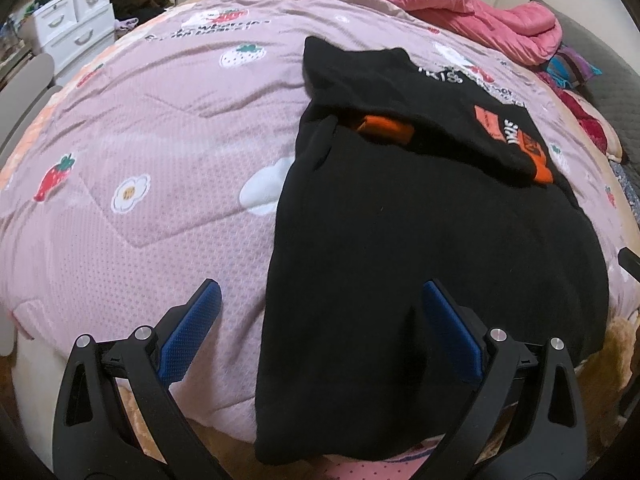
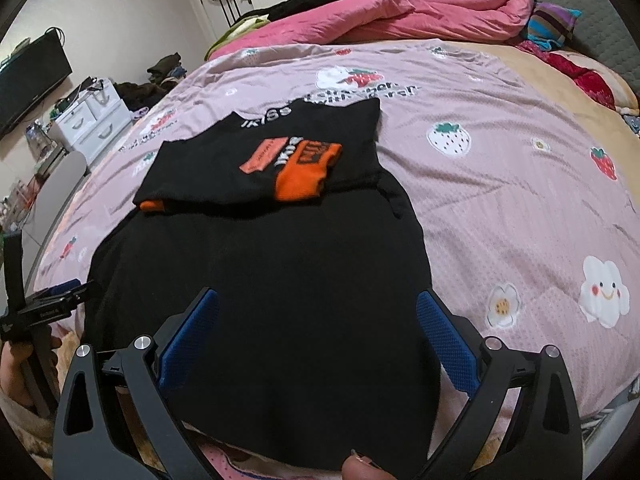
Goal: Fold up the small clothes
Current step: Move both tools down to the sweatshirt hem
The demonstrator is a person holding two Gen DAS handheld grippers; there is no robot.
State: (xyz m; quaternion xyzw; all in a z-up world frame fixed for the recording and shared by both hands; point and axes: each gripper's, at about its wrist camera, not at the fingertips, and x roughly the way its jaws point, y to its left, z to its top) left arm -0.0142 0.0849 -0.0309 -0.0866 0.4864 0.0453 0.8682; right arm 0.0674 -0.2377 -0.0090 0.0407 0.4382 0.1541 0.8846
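A black garment (image 1: 420, 248) (image 2: 264, 280) with orange patches (image 2: 304, 172) and white lettering lies on the pink strawberry quilt (image 1: 160, 184) (image 2: 500, 200). Its far part is folded back over itself, with orange cuffs (image 1: 384, 128) peeking out. The near hem hangs at the bed's front edge. My left gripper (image 1: 320, 300) is open, straddling the garment's left edge from just above it. Over the near middle of the garment my right gripper (image 2: 318, 308) is open too. The left gripper's tool (image 2: 44, 304) shows at the left of the right wrist view.
A rumpled pink duvet (image 2: 420, 12) and striped pillow (image 2: 552, 24) lie at the far end of the bed. A white drawer unit (image 1: 76, 32) (image 2: 92, 120), a dark clothes pile (image 2: 160, 72) and a TV (image 2: 32, 84) stand to the left. A fingertip (image 2: 360, 470) shows at the bottom.
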